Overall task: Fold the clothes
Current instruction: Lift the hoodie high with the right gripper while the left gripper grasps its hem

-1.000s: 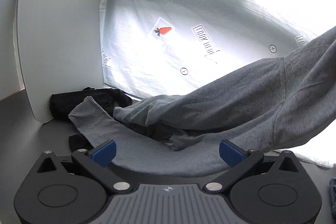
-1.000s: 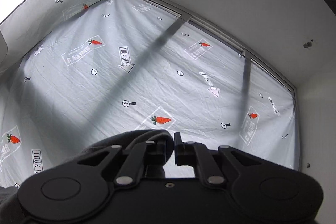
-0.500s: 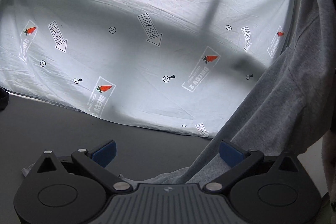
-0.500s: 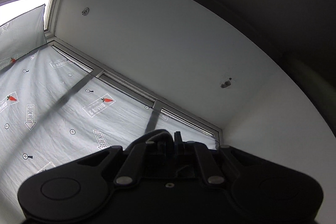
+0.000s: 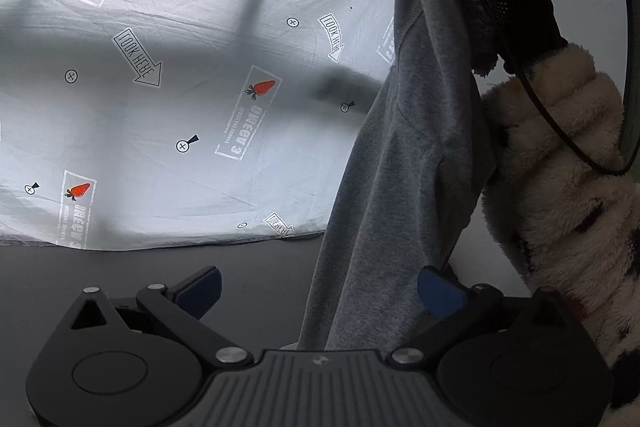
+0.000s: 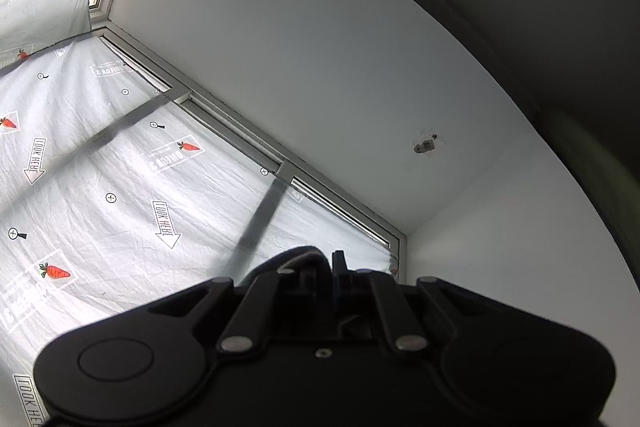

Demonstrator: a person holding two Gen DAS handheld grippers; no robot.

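Observation:
A grey long-sleeved garment (image 5: 404,155) hangs upright from the top right of the left wrist view down to the dark tabletop (image 5: 100,267). Its lower part passes between the blue pads (image 5: 440,293) of my left gripper (image 5: 318,291), close to the right one. That gripper is open and its pads do not press the cloth. My right gripper (image 6: 332,261) points up toward the ceiling and is shut on a bunched fold of the garment (image 6: 304,254).
A white sheet (image 5: 200,87) printed with carrots and arrows covers the window behind the table. A person's fuzzy cream sleeve (image 5: 560,179) and a black cable (image 5: 560,135) fill the right side. A white wall and ceiling (image 6: 320,67) lie above.
The left view swung away from the clothes pile and white board to the sheet. The garment went from draped low to hanging upright. The right view tilted up to the ceiling, still shut.

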